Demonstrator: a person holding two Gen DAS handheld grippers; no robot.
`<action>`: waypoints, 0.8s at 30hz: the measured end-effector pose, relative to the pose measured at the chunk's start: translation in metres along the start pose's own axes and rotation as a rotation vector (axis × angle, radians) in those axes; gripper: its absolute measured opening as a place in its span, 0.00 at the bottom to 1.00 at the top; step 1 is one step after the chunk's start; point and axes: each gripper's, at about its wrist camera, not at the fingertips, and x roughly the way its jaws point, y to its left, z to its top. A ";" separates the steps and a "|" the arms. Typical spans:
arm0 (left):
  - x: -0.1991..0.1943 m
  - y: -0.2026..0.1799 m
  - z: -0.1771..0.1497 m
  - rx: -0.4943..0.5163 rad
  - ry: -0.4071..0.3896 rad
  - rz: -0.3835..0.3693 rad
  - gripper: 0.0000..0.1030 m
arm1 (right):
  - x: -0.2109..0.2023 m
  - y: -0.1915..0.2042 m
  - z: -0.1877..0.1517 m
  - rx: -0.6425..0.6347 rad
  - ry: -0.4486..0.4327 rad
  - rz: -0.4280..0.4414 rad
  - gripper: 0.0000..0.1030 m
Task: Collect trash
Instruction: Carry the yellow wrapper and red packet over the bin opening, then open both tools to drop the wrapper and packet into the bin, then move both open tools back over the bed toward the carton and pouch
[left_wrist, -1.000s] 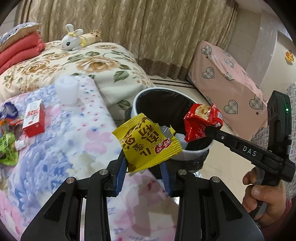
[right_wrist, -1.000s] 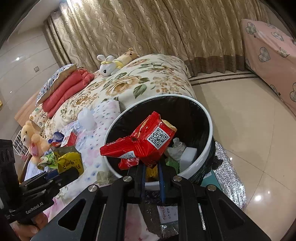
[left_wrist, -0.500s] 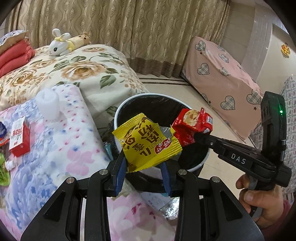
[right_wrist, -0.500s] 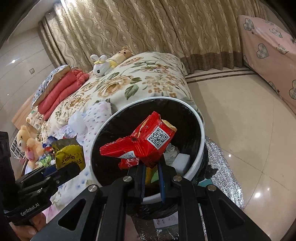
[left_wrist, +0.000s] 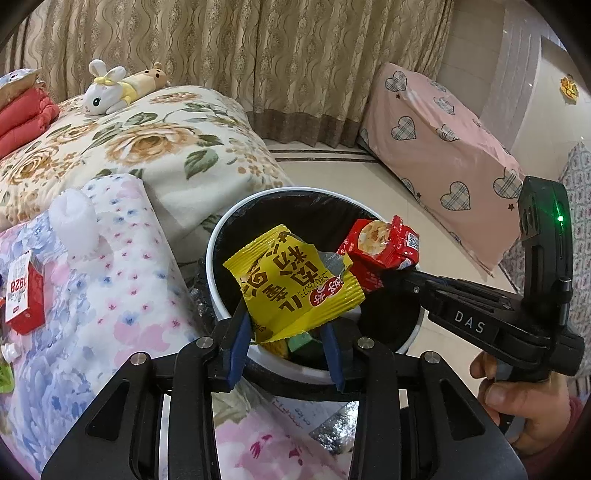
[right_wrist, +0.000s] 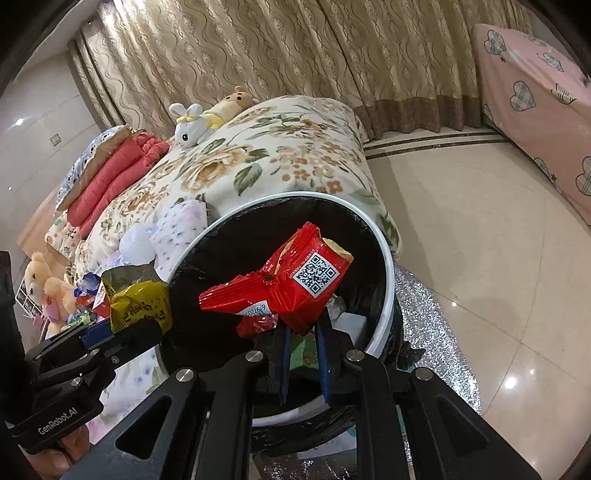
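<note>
My left gripper (left_wrist: 286, 332) is shut on a yellow snack wrapper (left_wrist: 295, 288) and holds it over the near rim of the white trash bin (left_wrist: 229, 236) with a black liner. My right gripper (right_wrist: 303, 332) is shut on a red snack wrapper (right_wrist: 291, 282) and holds it above the bin's opening (right_wrist: 384, 254). The red wrapper (left_wrist: 382, 251) and right gripper (left_wrist: 400, 275) show in the left wrist view; the yellow wrapper (right_wrist: 138, 302) and left gripper (right_wrist: 122, 326) show in the right wrist view. Several pieces of trash lie inside the bin.
A bed with a floral blanket (left_wrist: 147, 140) is left of the bin; a red carton (left_wrist: 22, 291), a white foam roll (left_wrist: 74, 225) and more wrappers (right_wrist: 86, 291) lie on it. A pink heart-print cover (left_wrist: 443, 173) stands at right. Silver foil (right_wrist: 424, 314) lies under the bin.
Both grippers have moved closer over the bin with their wrappers still held. The bin now sits right under the wrappers.
</note>
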 end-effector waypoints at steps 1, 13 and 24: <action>0.001 0.001 0.000 -0.002 0.004 0.002 0.36 | 0.001 0.000 0.000 0.000 0.002 -0.002 0.16; -0.006 0.020 -0.012 -0.070 0.003 0.011 0.65 | -0.005 0.004 0.000 -0.008 -0.008 -0.021 0.54; -0.031 0.058 -0.048 -0.180 -0.002 0.039 0.66 | -0.018 0.035 -0.011 -0.018 -0.049 0.028 0.77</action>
